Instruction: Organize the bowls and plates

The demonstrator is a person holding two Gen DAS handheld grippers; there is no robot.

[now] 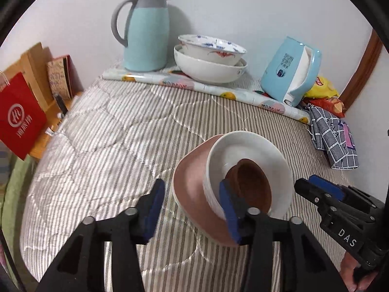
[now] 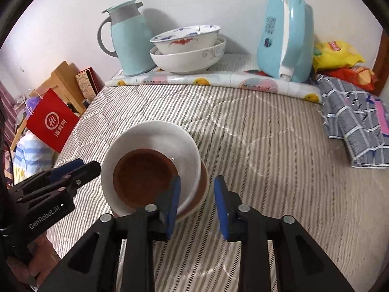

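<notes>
A nested stack stands on the striped bed cover: a small brown bowl inside a white bowl inside a pink bowl. The brown bowl also shows in the left wrist view, as does the white bowl. My left gripper is open, its jaws straddling the stack's near rim, one finger inside the white bowl. My right gripper is open, its jaws straddling the stack's right rim. Two larger patterned bowls sit nested at the back by the wall, also in the right wrist view.
A teal thermos jug and a light-blue kettle stand at the back on a rolled fruit-print sheet. Snack bags and a checked cloth lie right. A red paper bag and boxes stand left.
</notes>
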